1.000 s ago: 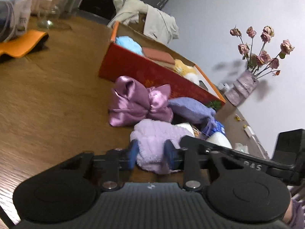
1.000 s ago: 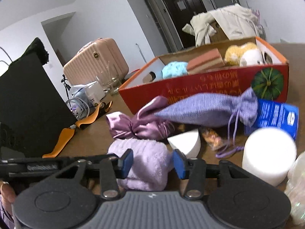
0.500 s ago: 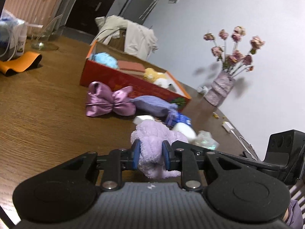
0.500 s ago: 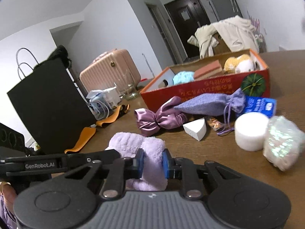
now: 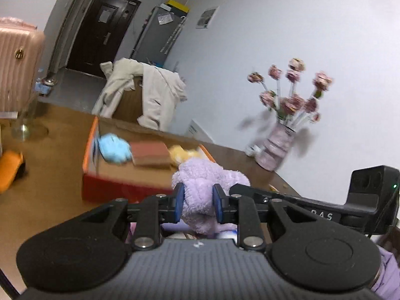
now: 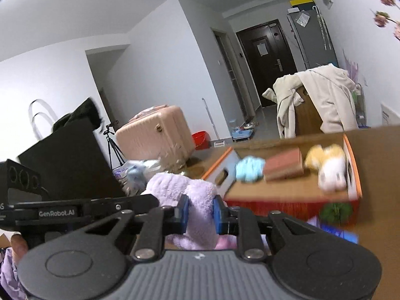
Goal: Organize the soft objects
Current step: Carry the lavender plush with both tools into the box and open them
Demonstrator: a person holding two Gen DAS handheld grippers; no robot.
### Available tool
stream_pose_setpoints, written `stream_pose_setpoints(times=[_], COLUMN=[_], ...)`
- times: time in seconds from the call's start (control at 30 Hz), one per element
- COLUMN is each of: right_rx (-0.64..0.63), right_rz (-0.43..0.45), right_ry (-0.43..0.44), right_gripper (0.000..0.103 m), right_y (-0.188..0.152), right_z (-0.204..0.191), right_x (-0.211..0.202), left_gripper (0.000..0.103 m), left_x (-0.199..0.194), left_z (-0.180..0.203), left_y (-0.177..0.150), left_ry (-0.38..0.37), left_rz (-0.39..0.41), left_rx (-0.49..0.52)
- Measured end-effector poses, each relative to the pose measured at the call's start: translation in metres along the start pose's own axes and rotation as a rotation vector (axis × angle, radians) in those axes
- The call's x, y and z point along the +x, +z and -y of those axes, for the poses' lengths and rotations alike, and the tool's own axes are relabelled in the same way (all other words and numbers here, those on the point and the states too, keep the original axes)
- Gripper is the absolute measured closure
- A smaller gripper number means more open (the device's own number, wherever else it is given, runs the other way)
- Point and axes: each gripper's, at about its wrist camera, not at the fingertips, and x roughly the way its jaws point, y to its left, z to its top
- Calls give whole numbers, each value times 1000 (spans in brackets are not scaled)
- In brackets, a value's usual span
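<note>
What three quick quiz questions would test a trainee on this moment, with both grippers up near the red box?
1. True or false: the left gripper and right gripper both clamp the same lilac fluffy towel.
2. Which lies between the blue plush and the yellow plush in the red box: A) a glass, B) a reddish-brown block, C) a vase?
3. Fill in: on the table beside the wall, the vase holds ____ roses.

Key: 1 true; 2 B; 3 pink.
</note>
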Motion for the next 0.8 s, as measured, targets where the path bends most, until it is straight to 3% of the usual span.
stream_pose_setpoints(times=[0.2, 0.43, 0.53, 0.67, 0.73, 0.77, 0.8], right_rx=[24, 78, 105, 74, 36, 22, 19], right_rz=[-94, -240, -303, -420, -419, -418, -415], right_ry=[-38, -81, -90, -81, -103, -116, -123], right_gripper=[83, 83, 83, 77, 74, 70, 56], right_y=[55, 50, 34, 13, 11, 12, 13], right_z=[35, 77, 87, 81, 73, 69, 68], right_x=[96, 187, 209, 231, 231, 230, 228], left_gripper=[78, 78, 76, 67, 65, 65, 64], left_x=[75, 147, 152, 141, 133, 128, 124], left_z=[-35, -75, -81, -80, -76, -74, -72], left_y=[54, 53, 40, 37, 40, 43, 45], left_ry=[109, 239, 286, 275, 284, 290, 295], left_rz=[-69, -186, -199, -172, -150, -141, -136], left_rx=[-5, 28, 67, 85, 99, 106, 111])
